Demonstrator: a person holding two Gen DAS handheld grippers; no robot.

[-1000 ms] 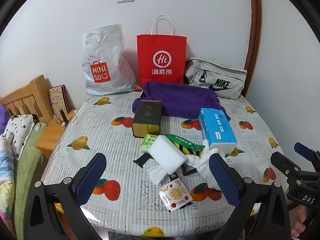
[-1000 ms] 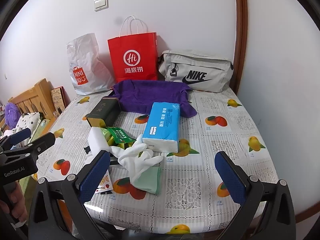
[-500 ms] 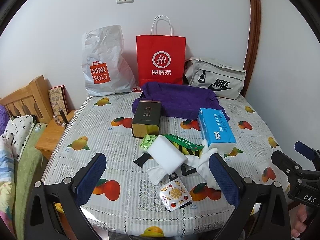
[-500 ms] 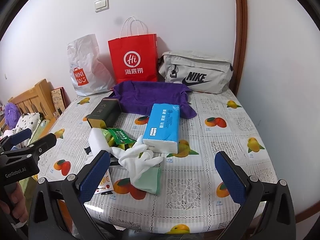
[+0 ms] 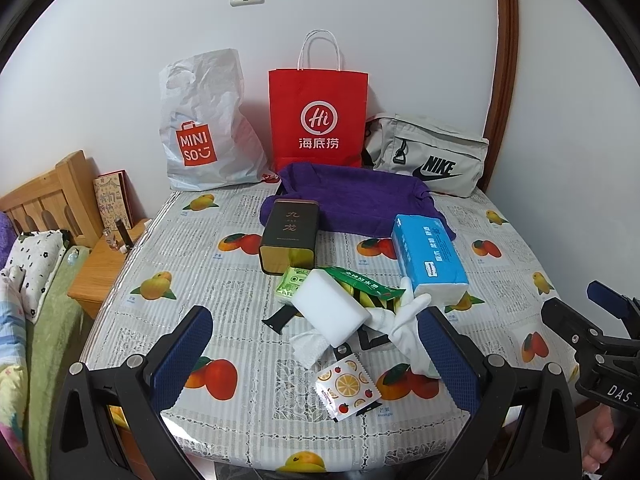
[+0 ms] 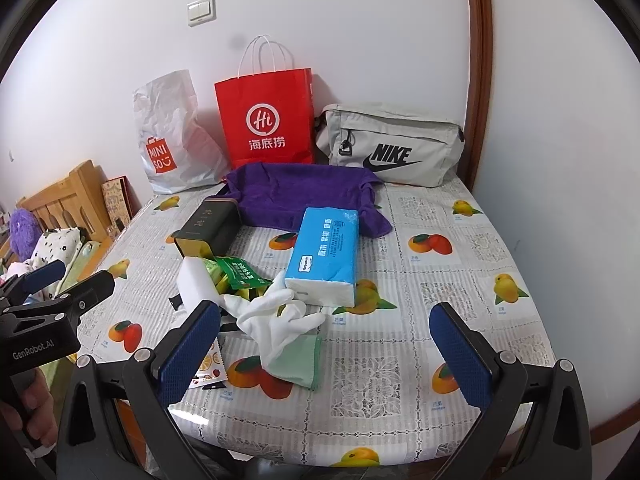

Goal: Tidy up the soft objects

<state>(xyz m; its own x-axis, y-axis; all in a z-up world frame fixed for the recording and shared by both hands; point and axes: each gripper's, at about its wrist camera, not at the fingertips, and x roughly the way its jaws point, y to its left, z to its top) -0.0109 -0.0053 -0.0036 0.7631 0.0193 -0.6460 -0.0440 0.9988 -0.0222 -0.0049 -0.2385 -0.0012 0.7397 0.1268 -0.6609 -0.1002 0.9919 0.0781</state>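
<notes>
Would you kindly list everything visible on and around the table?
table: 1, fruit-print cloth
Miniso bag: 1, white, back left
paper bag: 1, red, back centre
Nike pouch: 1, grey, back right
towel: 1, purple, before bags
tin: 1, dark, centre
tissue pack: 1, blue
sponge: 1, white
gloves: white, heaped
cloth: 1, green, under gloves
left claw: open
right claw: open

fruit-print table (image 5: 224,280), purple towel (image 5: 360,200), tissue pack (image 5: 428,256)
</notes>
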